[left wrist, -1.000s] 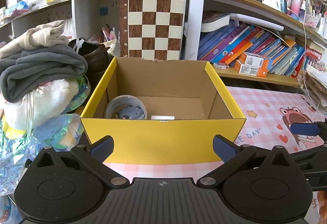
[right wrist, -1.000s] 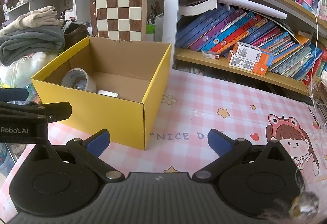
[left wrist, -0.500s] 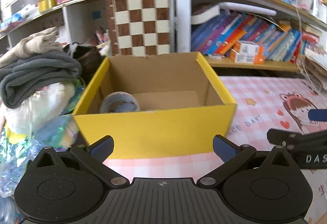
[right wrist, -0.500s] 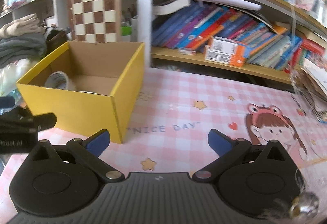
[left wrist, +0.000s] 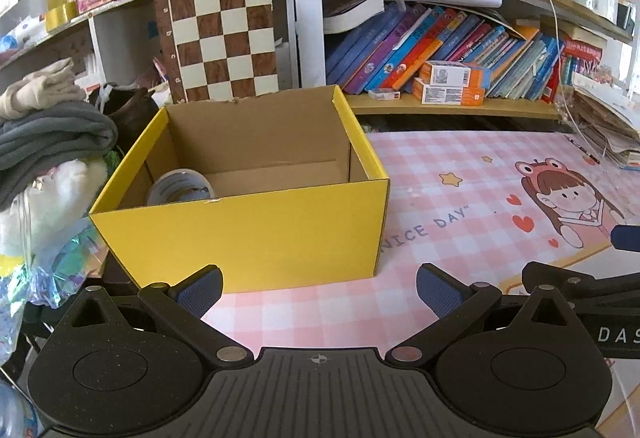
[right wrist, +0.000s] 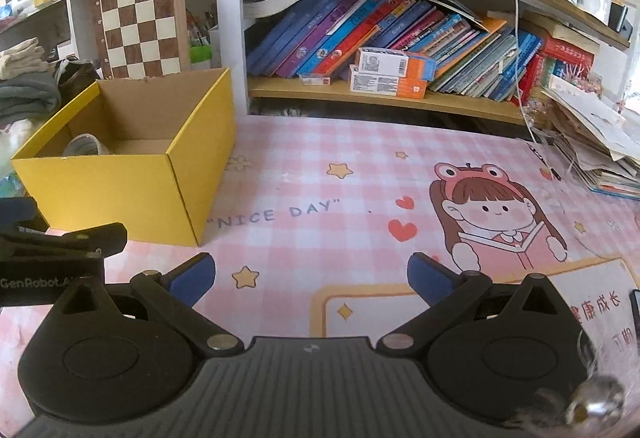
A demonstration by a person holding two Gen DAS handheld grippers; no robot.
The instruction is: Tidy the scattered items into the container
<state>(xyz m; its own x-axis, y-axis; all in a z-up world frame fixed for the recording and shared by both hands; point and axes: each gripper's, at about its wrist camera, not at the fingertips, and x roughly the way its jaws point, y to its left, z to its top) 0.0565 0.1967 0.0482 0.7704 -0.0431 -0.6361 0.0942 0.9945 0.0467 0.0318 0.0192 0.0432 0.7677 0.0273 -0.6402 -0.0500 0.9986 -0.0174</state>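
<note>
A yellow cardboard box (left wrist: 248, 234) stands open on the pink checked mat (left wrist: 460, 198); it also shows at the left of the right wrist view (right wrist: 120, 190). A roll of tape (left wrist: 180, 188) leans in its left corner, also seen in the right wrist view (right wrist: 84, 146). My left gripper (left wrist: 318, 290) is open and empty, in front of the box. My right gripper (right wrist: 310, 280) is open and empty, over the mat to the right of the box. Each gripper shows at the edge of the other's view.
Folded clothes and plastic bags (left wrist: 48, 158) pile up left of the box. A chessboard (left wrist: 222, 42) leans behind it. A low shelf of books (right wrist: 400, 38) runs along the back. A stack of papers (right wrist: 592, 142) lies at the right.
Both grippers have pulled back and swung right. The box has shifted left and looks farther away in both views, and more of the mat shows. Both stay open.
</note>
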